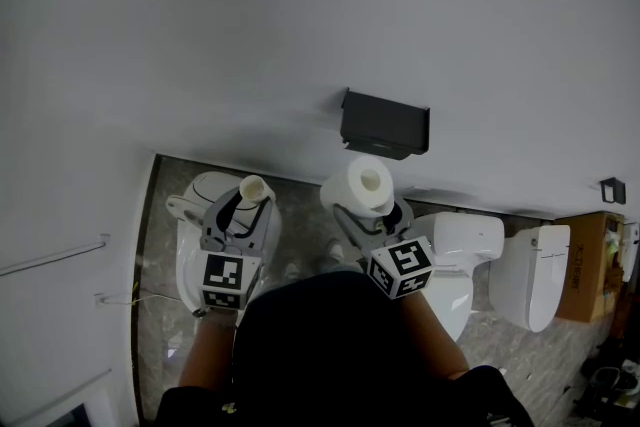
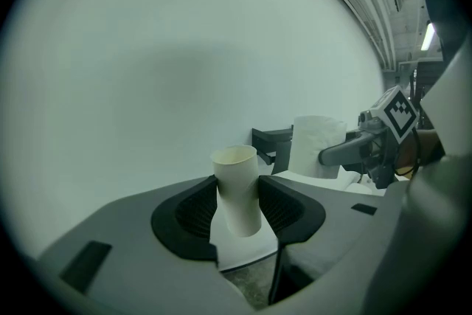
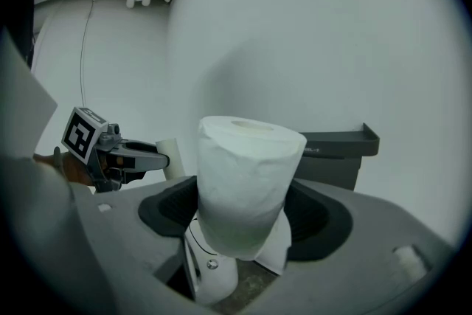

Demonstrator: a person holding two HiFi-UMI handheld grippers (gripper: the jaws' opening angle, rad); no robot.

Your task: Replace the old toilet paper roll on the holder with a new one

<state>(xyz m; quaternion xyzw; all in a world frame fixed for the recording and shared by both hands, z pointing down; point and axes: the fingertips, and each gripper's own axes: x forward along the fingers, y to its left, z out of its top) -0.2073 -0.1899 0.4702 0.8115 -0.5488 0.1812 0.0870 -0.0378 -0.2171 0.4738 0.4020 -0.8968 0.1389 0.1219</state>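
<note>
1. The left gripper [image 1: 245, 205] is closed at a narrow span on an empty cardboard tube [image 1: 255, 188]. In the left gripper view its ribbed black pads press on both sides of the tube [image 2: 237, 188].
2. The tube stands nearly upright between the jaws, tilted slightly, with its open end sticking out above the pads.
3. The right gripper [image 1: 372, 213] is clamped at a wide span on a full toilet paper roll [image 1: 360, 185]. In the right gripper view the pads press the lower half of the roll [image 3: 247, 181], which stands on end with its core hole up.
4. The black holder [image 1: 385, 125] is mounted on the white wall [image 1: 300, 15]. In the head view the roll is just below it and apart from it. In the right gripper view the holder [image 3: 339, 147] shows behind the roll, to its right.
5. The tube is to the left of the roll, well clear of the holder.
6. Beneath the grippers a white toilet [image 1: 190, 215] stands on the grey marbled floor [image 1: 155, 245], with a second toilet [image 1: 470, 245] to the right.
7. A cardboard box [image 1: 590, 265] sits at the far right.
</note>
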